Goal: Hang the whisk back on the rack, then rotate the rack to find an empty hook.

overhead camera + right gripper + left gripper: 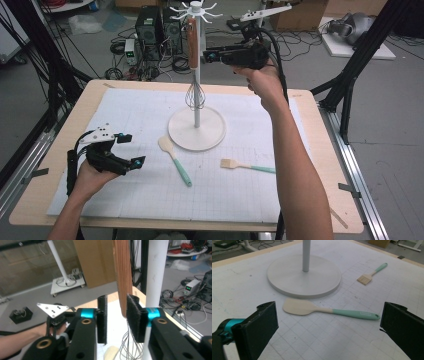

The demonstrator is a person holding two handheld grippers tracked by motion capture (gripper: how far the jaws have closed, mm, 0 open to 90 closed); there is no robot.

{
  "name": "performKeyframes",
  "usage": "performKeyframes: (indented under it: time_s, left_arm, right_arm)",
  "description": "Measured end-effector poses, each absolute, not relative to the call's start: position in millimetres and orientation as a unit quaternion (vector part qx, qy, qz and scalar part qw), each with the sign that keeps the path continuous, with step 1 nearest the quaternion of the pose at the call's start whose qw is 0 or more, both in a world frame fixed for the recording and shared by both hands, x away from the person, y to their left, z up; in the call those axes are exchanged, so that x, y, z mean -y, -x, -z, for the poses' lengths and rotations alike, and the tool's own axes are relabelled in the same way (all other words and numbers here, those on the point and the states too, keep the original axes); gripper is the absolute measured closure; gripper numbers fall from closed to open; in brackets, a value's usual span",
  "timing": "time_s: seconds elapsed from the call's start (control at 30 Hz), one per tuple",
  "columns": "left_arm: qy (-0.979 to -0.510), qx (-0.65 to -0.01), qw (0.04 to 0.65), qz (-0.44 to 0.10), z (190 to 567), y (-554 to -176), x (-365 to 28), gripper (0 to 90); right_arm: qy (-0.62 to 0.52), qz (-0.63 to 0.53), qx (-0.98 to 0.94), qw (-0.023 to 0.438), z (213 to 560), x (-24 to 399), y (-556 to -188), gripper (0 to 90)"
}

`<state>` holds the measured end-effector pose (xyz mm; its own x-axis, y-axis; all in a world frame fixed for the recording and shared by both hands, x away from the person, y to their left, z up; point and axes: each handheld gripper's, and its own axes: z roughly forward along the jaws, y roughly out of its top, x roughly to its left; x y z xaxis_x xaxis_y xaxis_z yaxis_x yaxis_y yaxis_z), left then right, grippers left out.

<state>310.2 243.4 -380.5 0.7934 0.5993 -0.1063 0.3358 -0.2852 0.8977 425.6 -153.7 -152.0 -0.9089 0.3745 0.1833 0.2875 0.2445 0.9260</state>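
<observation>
A whisk with a wooden handle [192, 42] and wire head [195, 95] hangs from the white hook rack [197, 132] at the table's middle. My right gripper [210, 55] is held up level, just right of that handle. In the right gripper view the handle [122, 277] stands between the tips of my right gripper [117, 298]; the jaws are narrow, with a gap on the left side. My left gripper [131, 150] rests at the table's left, jaws wide, with nothing held. A cream spatula with a teal handle [304, 307] lies ahead of my left gripper [329, 310].
A small pastry brush [245, 166] with a teal handle lies right of the spatula [175, 160], in front of the rack's round base [287, 277]. The rack's pole [156, 272] rises close beside the whisk. Cables and boxes crowd the floor beyond the table.
</observation>
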Motion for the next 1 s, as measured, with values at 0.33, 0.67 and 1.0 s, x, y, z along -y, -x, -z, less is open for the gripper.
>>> performKeyframes:
  time_s: [0.33,0.67,1.0]
  left_arm:
    - [-0.790,-0.293,0.523,-0.126,379.3,-310.3,-242.6,1.8]
    - [-0.791,-0.291,0.522,-0.129,377.5,-310.6,-244.0,1.8]
    - [-0.792,-0.291,0.521,-0.128,378.0,-310.6,-243.6,1.8]
  right_arm:
    - [-0.201,-0.571,-0.795,0.038,147.4,165.0,-411.5,89.2]
    - [-0.183,-0.578,-0.795,0.020,134.4,166.8,-410.1,89.2]
    - [-0.175,-0.580,-0.795,0.021,129.1,169.1,-410.4,89.3]
